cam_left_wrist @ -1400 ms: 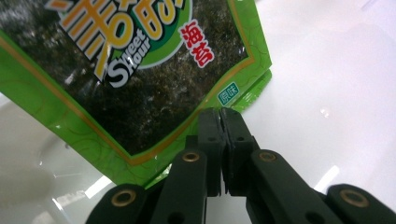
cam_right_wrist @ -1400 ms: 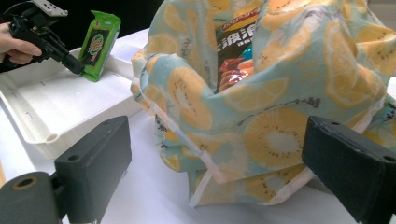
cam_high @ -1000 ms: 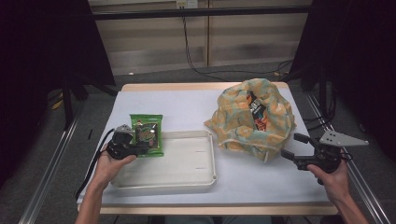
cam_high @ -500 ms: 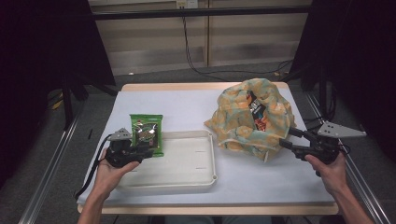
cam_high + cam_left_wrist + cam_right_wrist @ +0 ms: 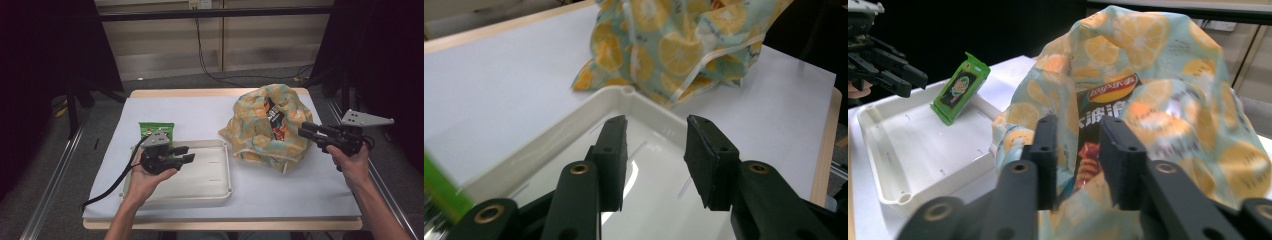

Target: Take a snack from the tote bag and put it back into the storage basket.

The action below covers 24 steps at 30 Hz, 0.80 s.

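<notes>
Left black two-jaw gripper partly open and empty, its jaws just opening, hovering over the white plastic tray, right black gripper narrowing, nothing pinched, jaws beside the orange-slice-print fabric bag holding a crisp packet, green snack packet leaning on the tray's far rim.

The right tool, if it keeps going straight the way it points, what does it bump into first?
Probably the orange-print bag. The right tool points at its open mouth, where a chip packet shows between the jaws, so cloth or packet comes first; depth is hard to judge.
</notes>
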Motion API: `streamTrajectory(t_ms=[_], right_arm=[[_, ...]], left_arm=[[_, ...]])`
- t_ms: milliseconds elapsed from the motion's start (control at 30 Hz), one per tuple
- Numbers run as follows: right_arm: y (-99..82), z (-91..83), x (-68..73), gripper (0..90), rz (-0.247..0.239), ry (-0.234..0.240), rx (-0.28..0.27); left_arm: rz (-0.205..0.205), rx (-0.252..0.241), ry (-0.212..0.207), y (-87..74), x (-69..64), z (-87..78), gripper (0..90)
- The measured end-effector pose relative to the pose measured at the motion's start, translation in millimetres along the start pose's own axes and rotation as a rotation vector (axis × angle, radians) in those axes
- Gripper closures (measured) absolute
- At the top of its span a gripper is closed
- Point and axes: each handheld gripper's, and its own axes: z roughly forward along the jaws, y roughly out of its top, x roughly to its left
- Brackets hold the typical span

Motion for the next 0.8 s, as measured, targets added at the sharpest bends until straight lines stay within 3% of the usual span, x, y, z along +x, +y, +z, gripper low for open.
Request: streamTrajectory(t_ms=[100,267,400,433,500,767,800], right_arm=[[5.2,6.6,-1.3,73.9,-0.001,0.015,0.005],[18.2,28.0,-5.4,77.0,-0.007,0.042,0.032],[26.0,38.1,-14.5,65.7,-0.004,0.027,0.032],[26.0,38.1,-14.5,65.7,-0.004,0.027,0.032],[29.5,45.9,-24.2,57.7,-0.003,0.001,0.049],[31.4,60.2,-41.7,48.7,0.015,-0.041,0.068],[29.3,65.4,-44.3,43.0,0.018,-0.054,0.088]], left_arm=[[0.012,-0.006,-0.002,5.6,-4.6,6.8,60.6],[0.034,-0.035,-0.062,24.4,-16.0,29.8,60.7],[0.039,-0.055,-0.094,41.5,-17.9,56.0,60.7],[0.039,-0.055,-0.094,41.5,-17.9,56.0,60.6],[0.023,-0.079,-0.113,48.5,-16.0,71.1,60.6],[0.044,-0.061,-0.104,64.7,-15.7,107.1,57.6],[0.038,-0.067,-0.101,68.9,-13.5,113.9,54.4]])
